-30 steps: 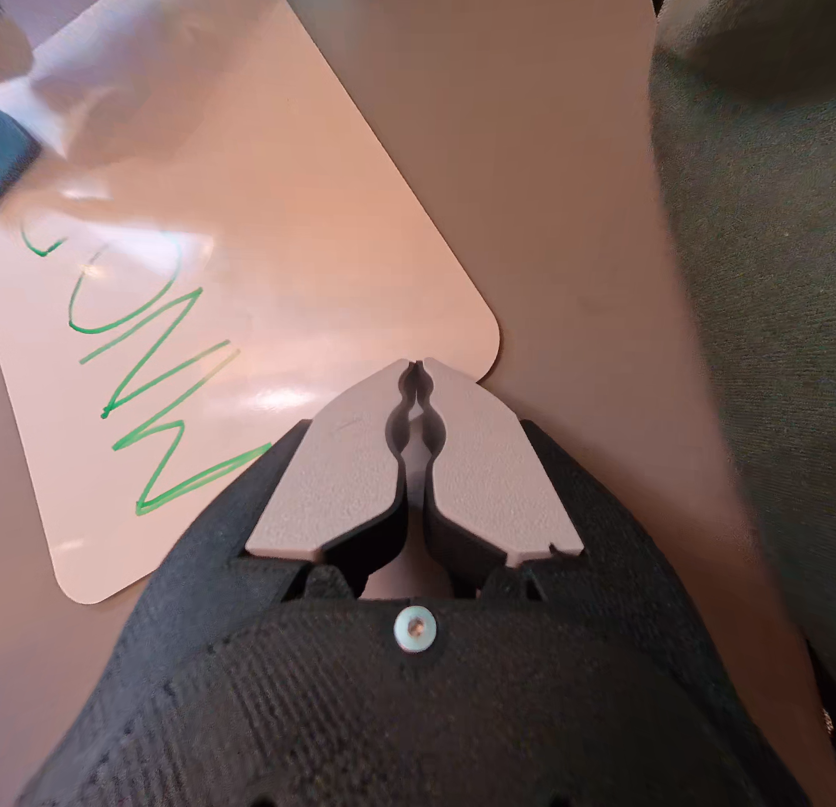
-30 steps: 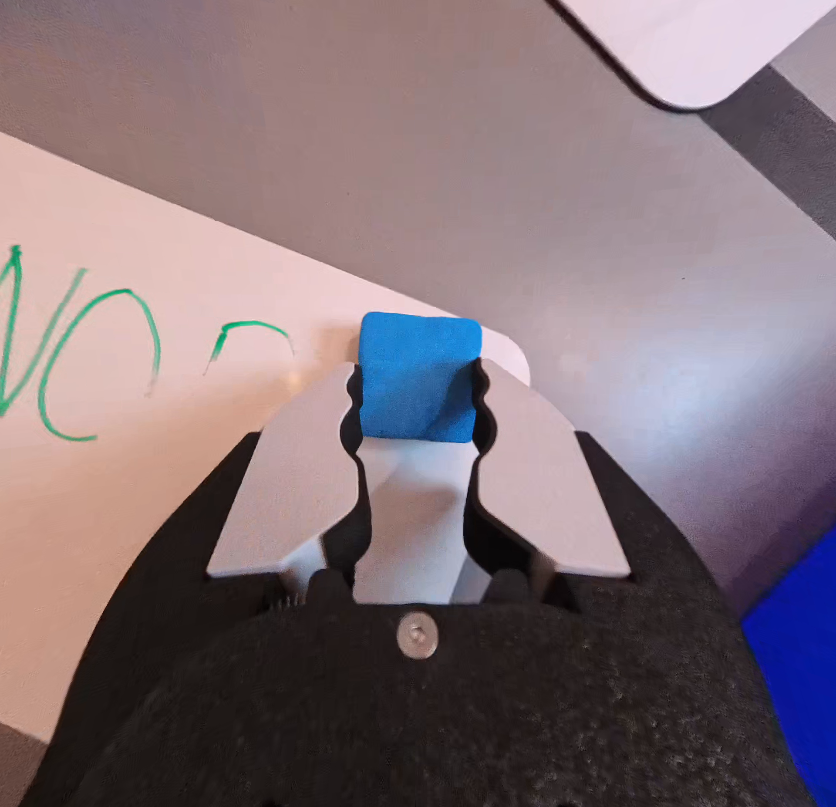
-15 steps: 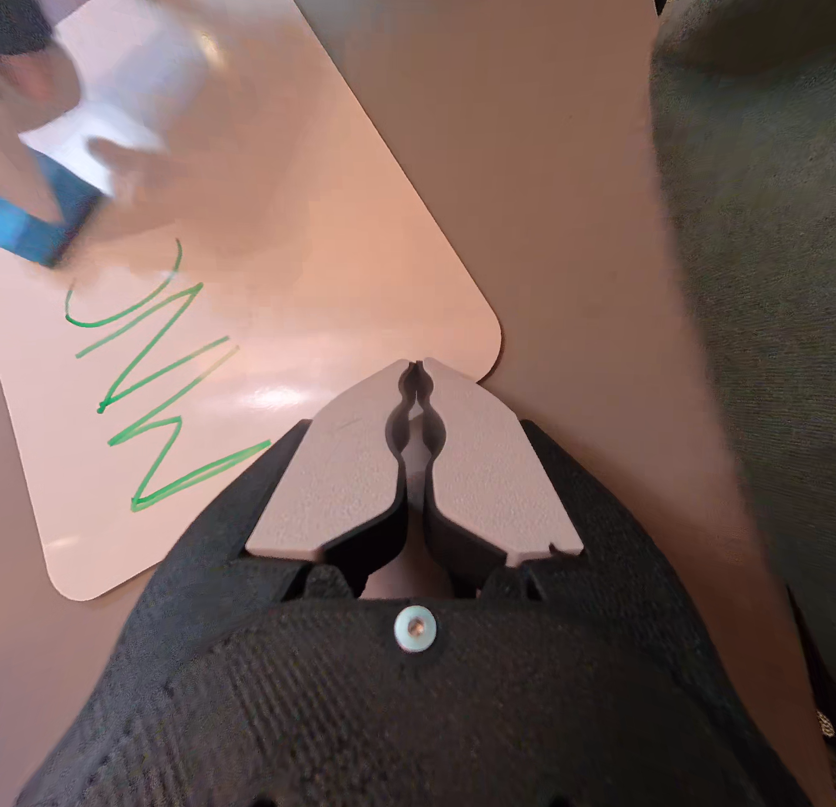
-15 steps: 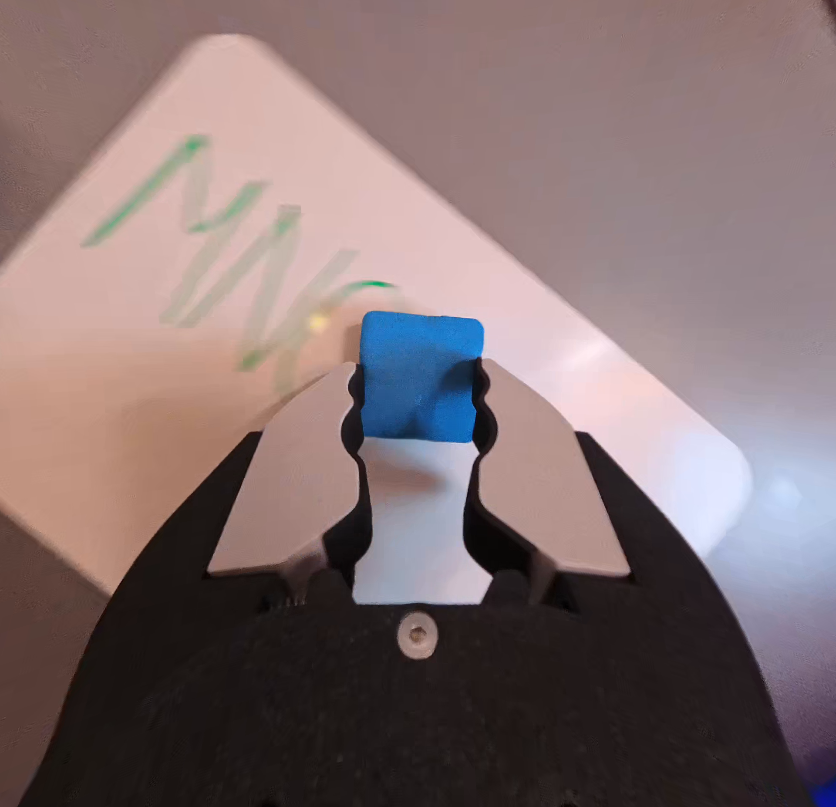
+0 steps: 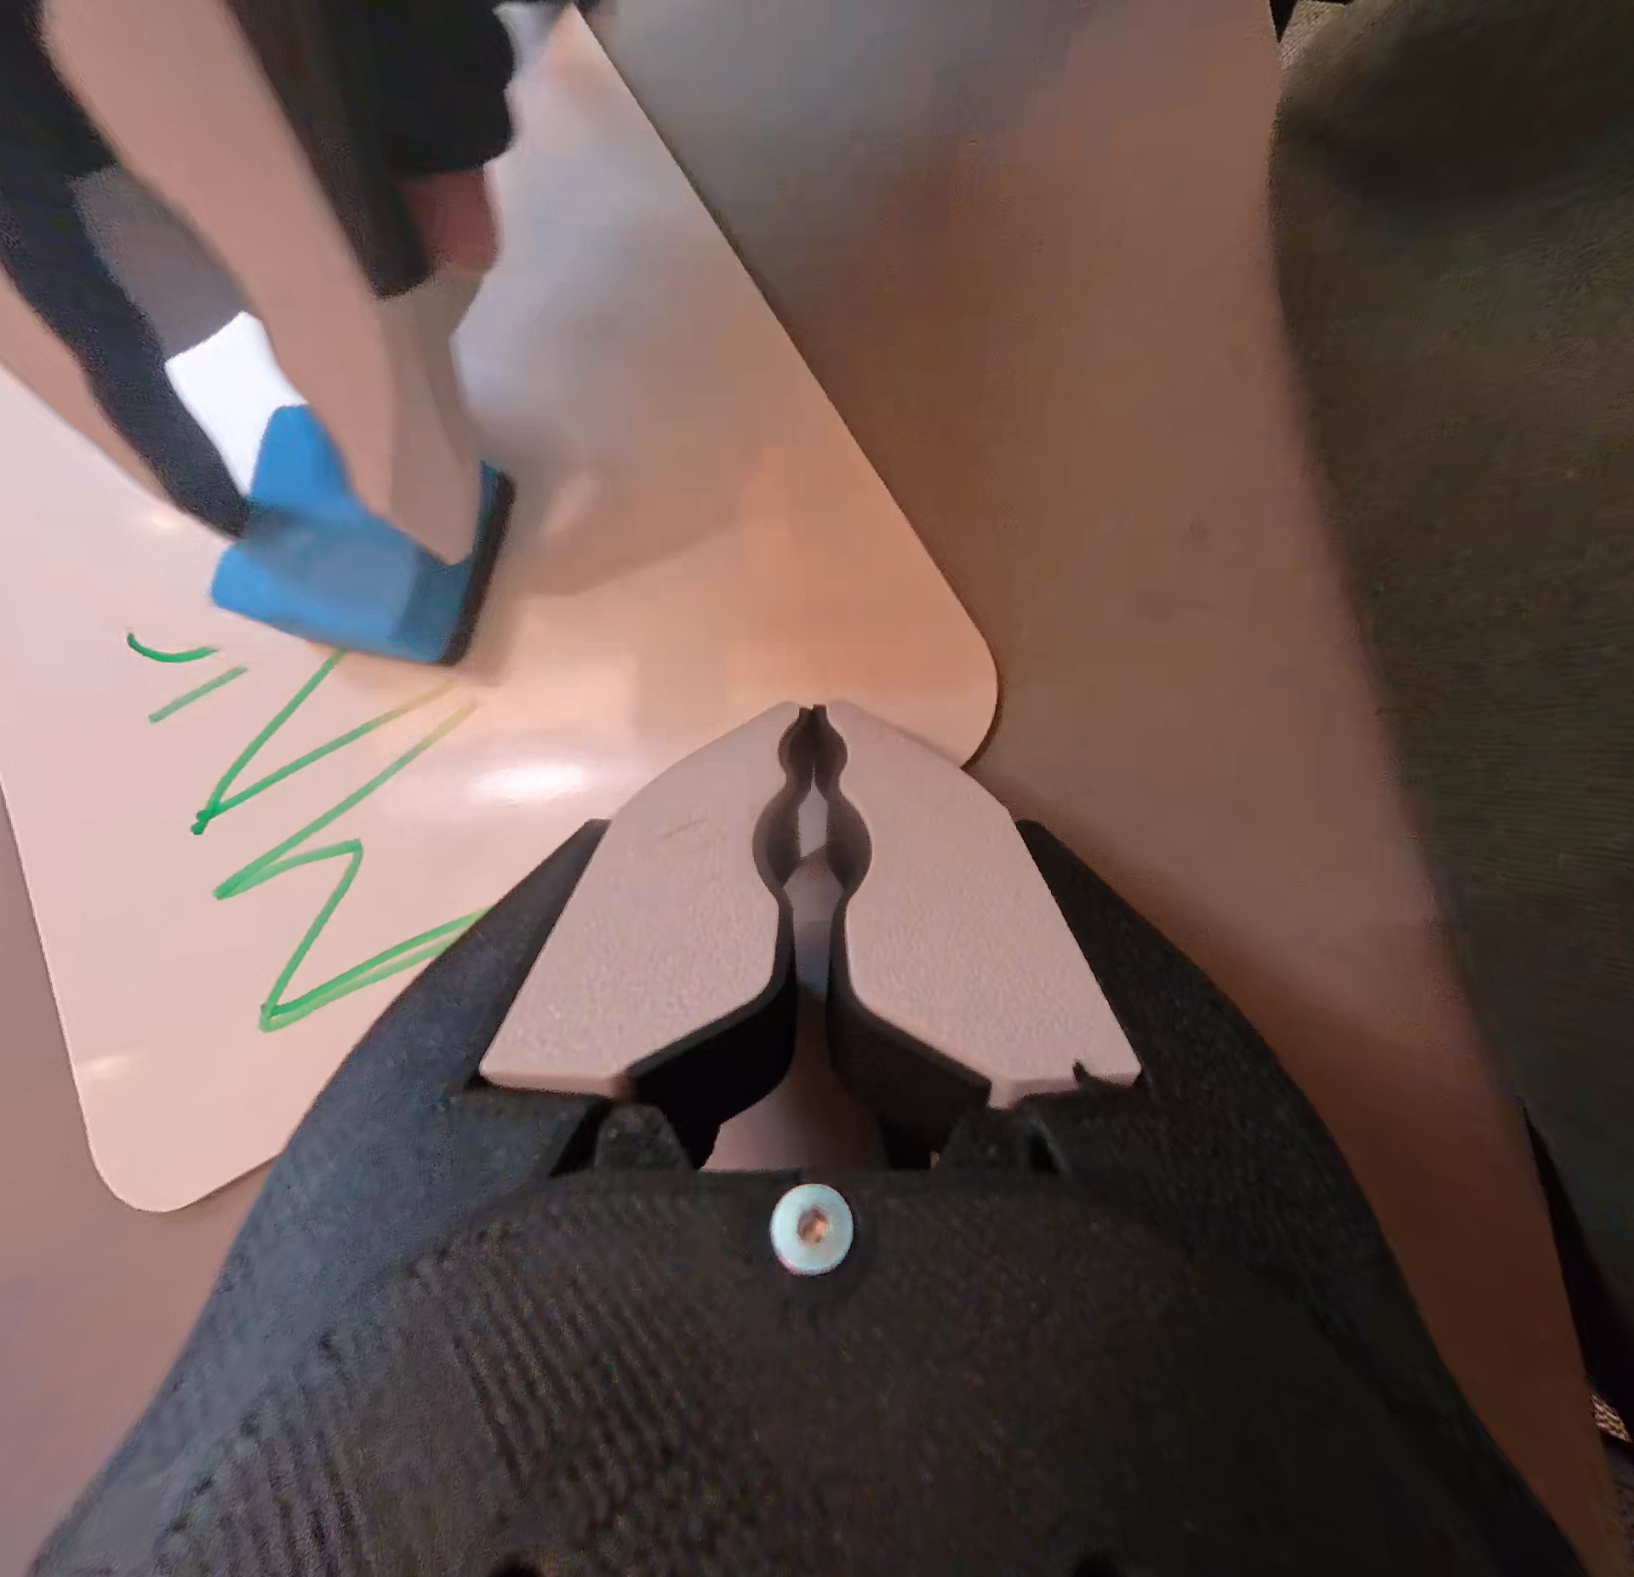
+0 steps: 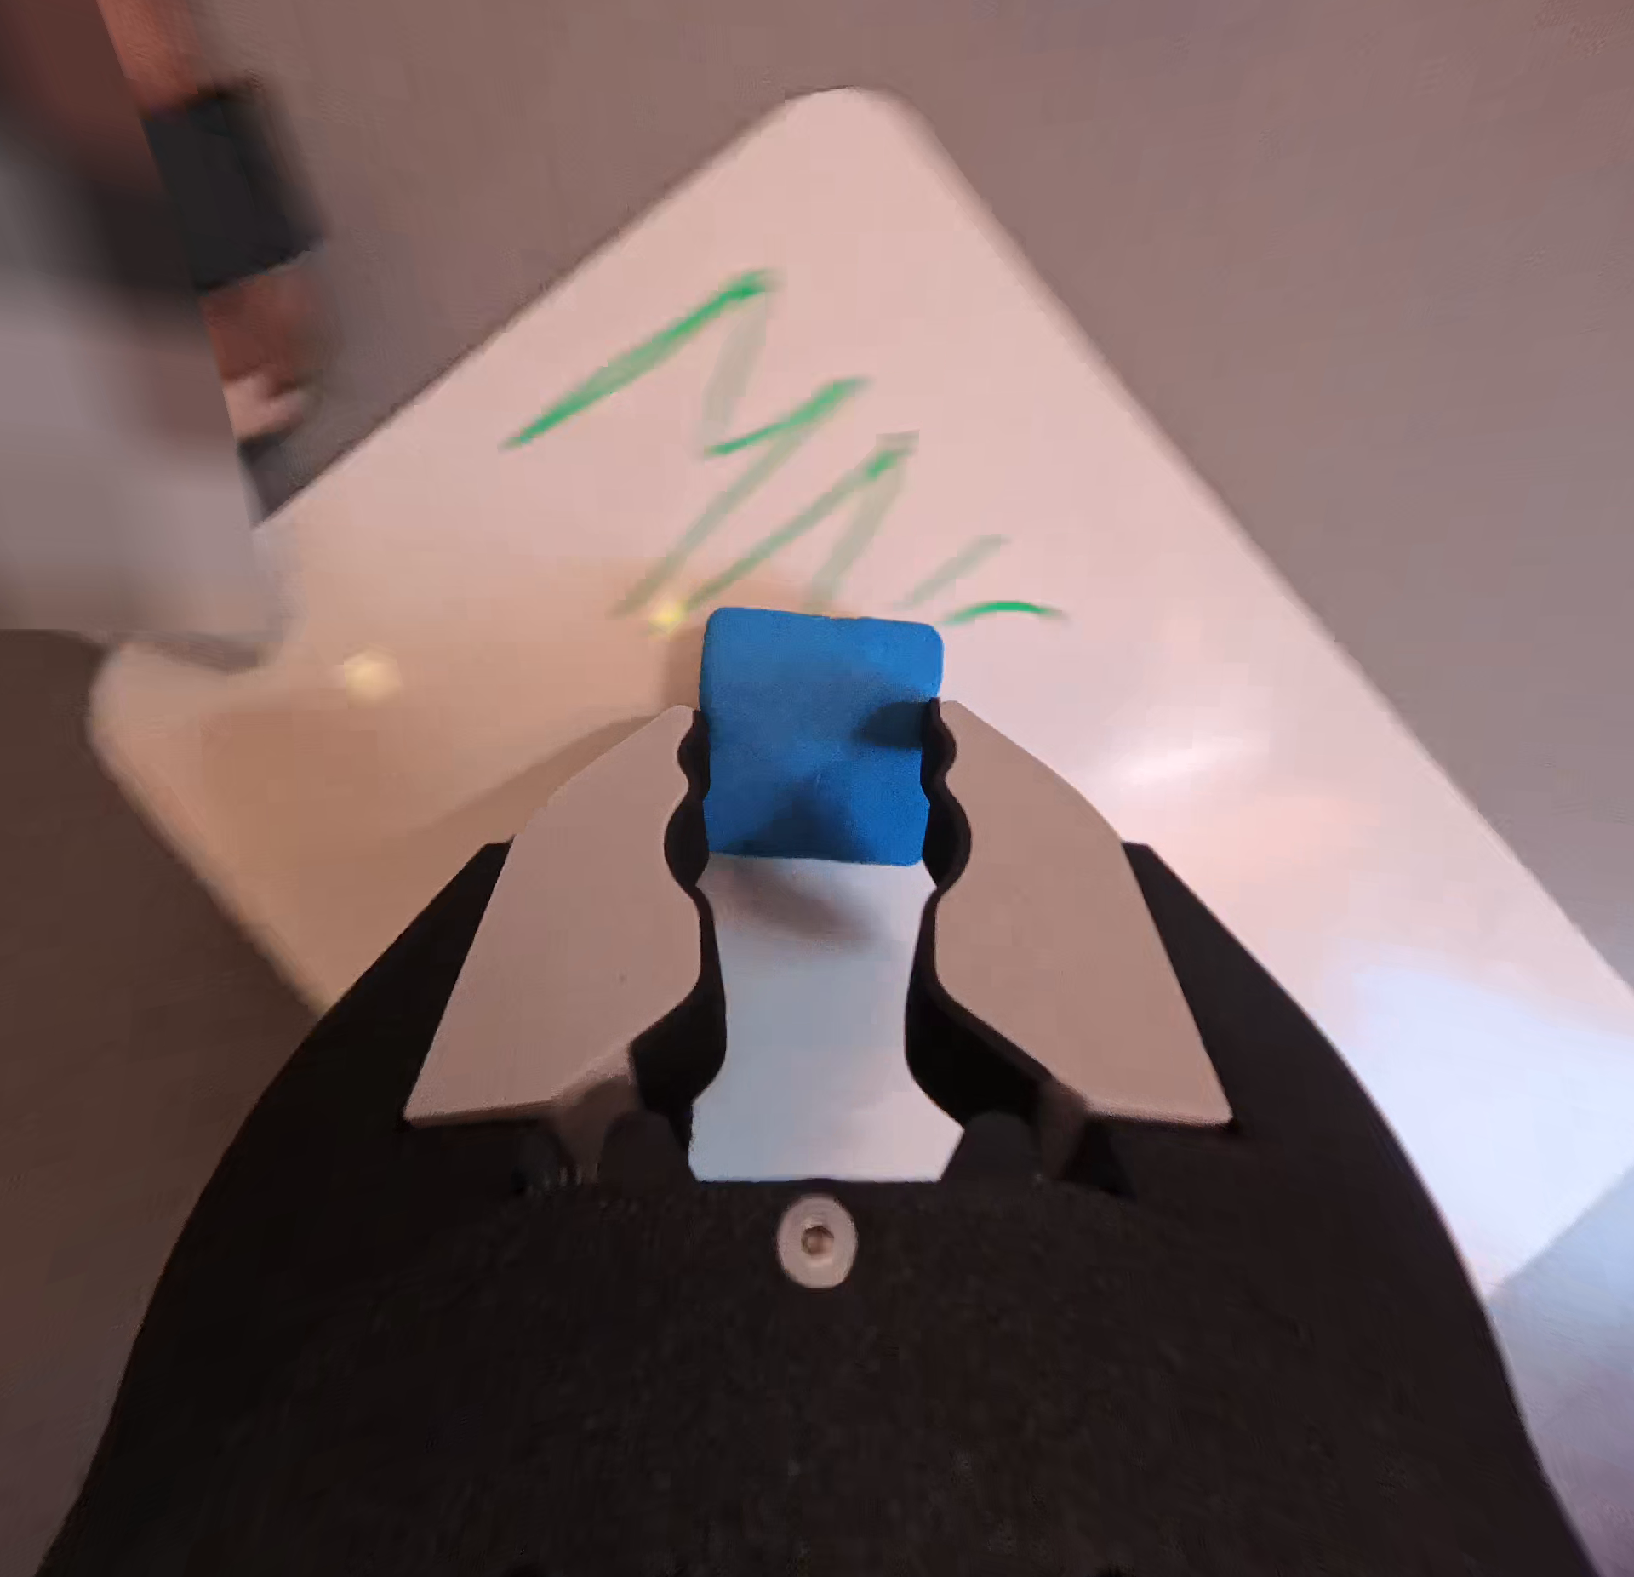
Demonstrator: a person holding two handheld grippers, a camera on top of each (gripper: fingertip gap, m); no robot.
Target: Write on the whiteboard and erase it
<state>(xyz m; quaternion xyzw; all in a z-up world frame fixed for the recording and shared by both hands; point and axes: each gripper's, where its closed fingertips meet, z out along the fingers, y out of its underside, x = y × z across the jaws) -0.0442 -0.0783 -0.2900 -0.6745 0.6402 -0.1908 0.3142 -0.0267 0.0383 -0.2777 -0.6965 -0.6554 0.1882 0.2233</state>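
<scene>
1. Gripping a blue eraser (image 6: 818,739), the right tongs (image 6: 813,739) are clamped on its two sides, with the block standing out past the fingertips (image 6: 959,730).
2. From the left wrist view the same eraser (image 5: 336,580) sits pressed flat against the whiteboard (image 5: 672,491), its dark underside facing the board, with the right tongs (image 5: 354,509) coming down on it from the upper left, blurred.
3. The whiteboard (image 6: 1105,491) lies flat on the brown surface (image 5: 1105,385); it is pale with rounded corners and catches several bright glints of light.
4. A green zigzag line (image 5: 301,863) runs across the board just beside the eraser, on the near side of it in the left wrist view. Its end nearest the eraser is broken into short, faint dashes (image 5: 177,677).
5. In the right wrist view the zigzag (image 6: 752,473) lies just beyond the eraser and looks smeared; whether from blur or wiping cannot be told.
6. The left tongs (image 5: 812,717) are together with nothing between them, tips meeting over the board's rounded near corner; whether they touch the board cannot be told.
7. Dark green cloth (image 5: 1459,562) fills the right edge of the left wrist view, beyond the surface's edge.
8. A blurred shape at the far left of the right wrist view is too indistinct to name.
</scene>
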